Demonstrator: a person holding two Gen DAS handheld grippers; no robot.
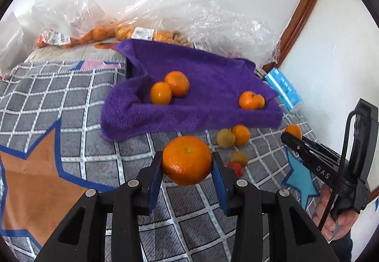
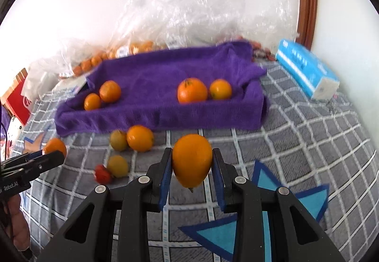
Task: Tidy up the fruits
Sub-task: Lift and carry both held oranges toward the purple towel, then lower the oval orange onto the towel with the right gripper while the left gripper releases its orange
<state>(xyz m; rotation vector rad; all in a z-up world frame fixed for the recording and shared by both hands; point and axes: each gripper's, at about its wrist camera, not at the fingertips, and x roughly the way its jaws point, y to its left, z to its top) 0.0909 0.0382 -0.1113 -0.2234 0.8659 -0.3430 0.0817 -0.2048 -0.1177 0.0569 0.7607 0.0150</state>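
— What has each hand got?

— The left gripper has its blue pads clamped on a round tangerine, dimpled skin, stem scar facing up, low in the middle of the left view. The right gripper is closed on a smooth, egg-shaped orange fruit with a small stub at its lower end.

— Where are the rest going?

— There is a tray draped in a fuzzy purple towel in the middle of both views. Four orange fruits sit in it as two touching pairs, one pair at the left end, the other pair toward the right.

— Anything loose?

— Just in front of the tray, on the grey checked blanket, lie a dull yellow-green fruit touching an orange one, and nearer, a yellow one beside a small red fruit.

— Do the two views differ?

— The left view shows a big orange star on the blanket at lower left, and crinkled clear bags of oranges with price labels along the white wall. The right view shows the blue tissue pack plainly at upper right, blue triangle patches at the bottom, and a red box at the left edge. Each view catches the other gripper from the side with its fruit.
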